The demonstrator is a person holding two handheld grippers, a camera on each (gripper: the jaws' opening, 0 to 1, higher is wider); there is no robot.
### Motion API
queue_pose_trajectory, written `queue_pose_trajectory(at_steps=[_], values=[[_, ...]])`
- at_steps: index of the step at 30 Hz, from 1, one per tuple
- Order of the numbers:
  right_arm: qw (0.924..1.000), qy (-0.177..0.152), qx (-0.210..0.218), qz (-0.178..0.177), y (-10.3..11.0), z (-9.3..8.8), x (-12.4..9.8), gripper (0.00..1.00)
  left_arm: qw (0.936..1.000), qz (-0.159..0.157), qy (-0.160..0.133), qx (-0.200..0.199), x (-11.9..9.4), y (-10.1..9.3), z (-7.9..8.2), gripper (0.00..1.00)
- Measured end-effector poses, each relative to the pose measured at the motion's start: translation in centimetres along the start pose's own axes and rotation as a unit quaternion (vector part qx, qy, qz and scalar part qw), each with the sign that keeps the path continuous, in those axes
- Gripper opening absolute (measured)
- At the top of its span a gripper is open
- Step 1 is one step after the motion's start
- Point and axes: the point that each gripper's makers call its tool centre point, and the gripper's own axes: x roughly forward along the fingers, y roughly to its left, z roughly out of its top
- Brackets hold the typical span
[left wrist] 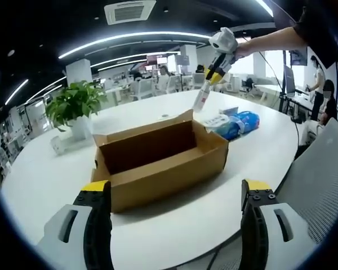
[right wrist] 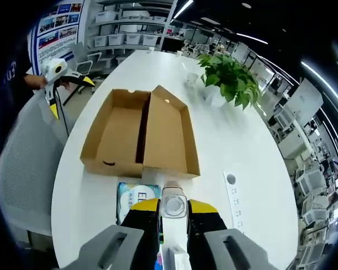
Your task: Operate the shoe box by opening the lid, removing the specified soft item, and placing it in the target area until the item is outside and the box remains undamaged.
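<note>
A brown cardboard shoe box (left wrist: 169, 180) stands open and looks empty on the round white table (left wrist: 39, 180); its lid lies folded back flat. Seen from above, the box (right wrist: 163, 135) lies just past my right gripper (right wrist: 173, 207), which is shut on a white tube-like item (right wrist: 173, 203) with a round cap. In the left gripper view that right gripper (left wrist: 209, 79) hangs above the box's far right corner, the white item (left wrist: 201, 100) pointing down. A blue packet (left wrist: 236, 125) (right wrist: 136, 199) lies on the table beside the box. My left gripper (left wrist: 176, 187) is open before the box's near wall; it shows as the left gripper (right wrist: 70, 95).
A potted green plant (left wrist: 73, 107) (right wrist: 231, 76) stands on the table beyond the box. A grey mesh chair (left wrist: 321, 174) (right wrist: 22, 163) sits at the table's edge. A white strip (right wrist: 232, 197) lies on the table near my right gripper. Office desks and people fill the background.
</note>
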Motion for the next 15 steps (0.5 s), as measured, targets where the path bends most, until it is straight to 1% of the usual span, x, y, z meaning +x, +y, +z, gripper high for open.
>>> queue_pose_trajectory(at_steps=[3, 11, 15], values=[[0.9999, 0.013, -0.005, 0.003, -0.1, -0.6, 0.6, 0.12, 1.0, 0.002, -0.001, -0.002, 0.0, 0.1, 0.0, 0.95], [0.9991, 0.039, -0.016, 0.01, -0.1, -1.7, 1.8, 0.12, 1.0, 0.002, 0.001, -0.001, 0.1, 0.0, -0.1, 0.95], [0.9978, 0.06, -0.024, 0.013, -0.2, -2.6, 2.4, 0.12, 1.0, -0.002, 0.003, 0.001, 0.1, -0.1, -0.1, 0.95]])
